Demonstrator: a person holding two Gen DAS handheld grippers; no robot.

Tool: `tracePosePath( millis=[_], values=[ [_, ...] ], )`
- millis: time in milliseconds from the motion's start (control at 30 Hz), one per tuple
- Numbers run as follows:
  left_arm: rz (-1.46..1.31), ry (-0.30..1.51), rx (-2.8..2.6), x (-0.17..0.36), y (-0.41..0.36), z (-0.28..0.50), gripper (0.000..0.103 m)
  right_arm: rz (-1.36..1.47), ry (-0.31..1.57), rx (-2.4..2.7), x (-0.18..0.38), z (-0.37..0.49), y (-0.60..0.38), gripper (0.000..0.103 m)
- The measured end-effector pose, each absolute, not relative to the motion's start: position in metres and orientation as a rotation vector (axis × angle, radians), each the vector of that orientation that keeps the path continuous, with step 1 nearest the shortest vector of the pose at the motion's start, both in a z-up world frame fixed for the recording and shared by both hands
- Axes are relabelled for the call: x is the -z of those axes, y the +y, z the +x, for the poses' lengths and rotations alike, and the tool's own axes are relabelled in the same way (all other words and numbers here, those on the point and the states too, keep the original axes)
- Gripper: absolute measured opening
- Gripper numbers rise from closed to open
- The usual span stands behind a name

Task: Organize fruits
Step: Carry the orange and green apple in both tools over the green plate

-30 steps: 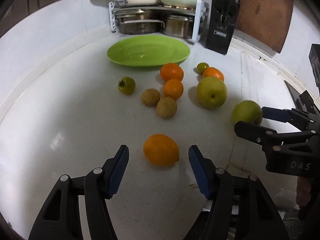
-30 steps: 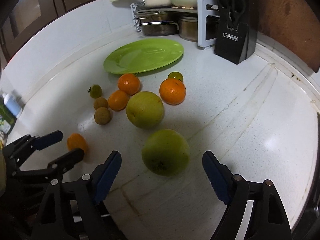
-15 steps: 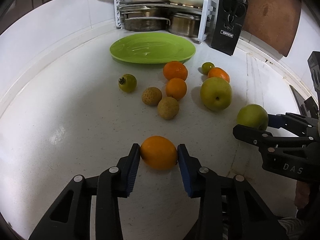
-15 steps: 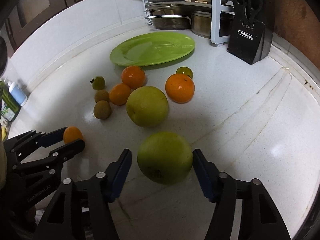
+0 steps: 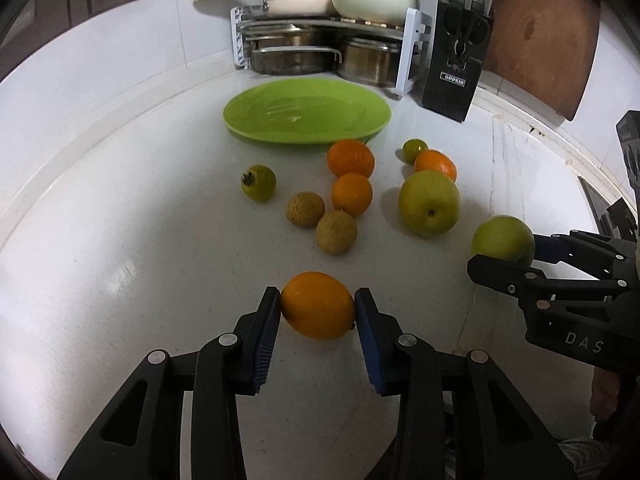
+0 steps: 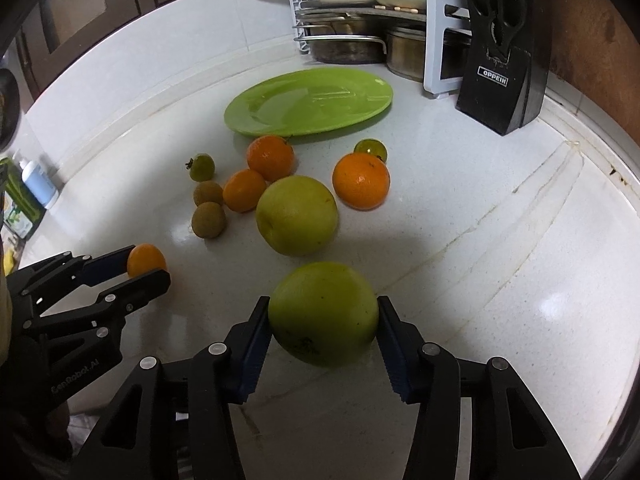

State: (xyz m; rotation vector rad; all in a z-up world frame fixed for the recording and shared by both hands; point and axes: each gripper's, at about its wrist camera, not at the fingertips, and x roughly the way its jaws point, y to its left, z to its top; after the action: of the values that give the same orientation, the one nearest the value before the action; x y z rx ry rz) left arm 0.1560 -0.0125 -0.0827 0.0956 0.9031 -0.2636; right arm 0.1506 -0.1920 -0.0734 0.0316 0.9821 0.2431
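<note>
My left gripper [image 5: 317, 300] is shut on a small orange [image 5: 317, 312] that rests on the white worktop. My right gripper [image 6: 322, 308] is closing its jaws on a green apple [image 6: 323, 314], and both blue pads touch its sides. Each gripper also shows in the other's view, the right gripper [image 5: 508, 258] at the right and the left gripper [image 6: 149, 267] at the left. A bare green plate [image 5: 308, 118] lies at the back. Between it and the grippers lie a yellow-green apple [image 5: 429, 204], three oranges [image 5: 351, 158], two brown longans [image 5: 336, 232] and two small green fruits [image 5: 259, 182].
A rack with pots and pans [image 5: 320, 40] stands behind the plate, against the wall. A black knife block [image 5: 456, 64] and a brown cutting board [image 5: 540, 32] are at the back right. A blue-white bottle [image 6: 38, 184] stands at the far left.
Both grippers closed from wide open: the left onto the small orange, the right onto the green apple. Neither hand has shifted noticeably.
</note>
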Motion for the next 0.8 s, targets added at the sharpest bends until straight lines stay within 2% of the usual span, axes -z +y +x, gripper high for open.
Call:
tracePosePath(
  millis=[800],
  values=[
    [0.096,0.704,0.295,0.014,0.000,0.194,0.038,0.042,0.792,-0.303,0.007,0.197,-0.176,0.052]
  ],
)
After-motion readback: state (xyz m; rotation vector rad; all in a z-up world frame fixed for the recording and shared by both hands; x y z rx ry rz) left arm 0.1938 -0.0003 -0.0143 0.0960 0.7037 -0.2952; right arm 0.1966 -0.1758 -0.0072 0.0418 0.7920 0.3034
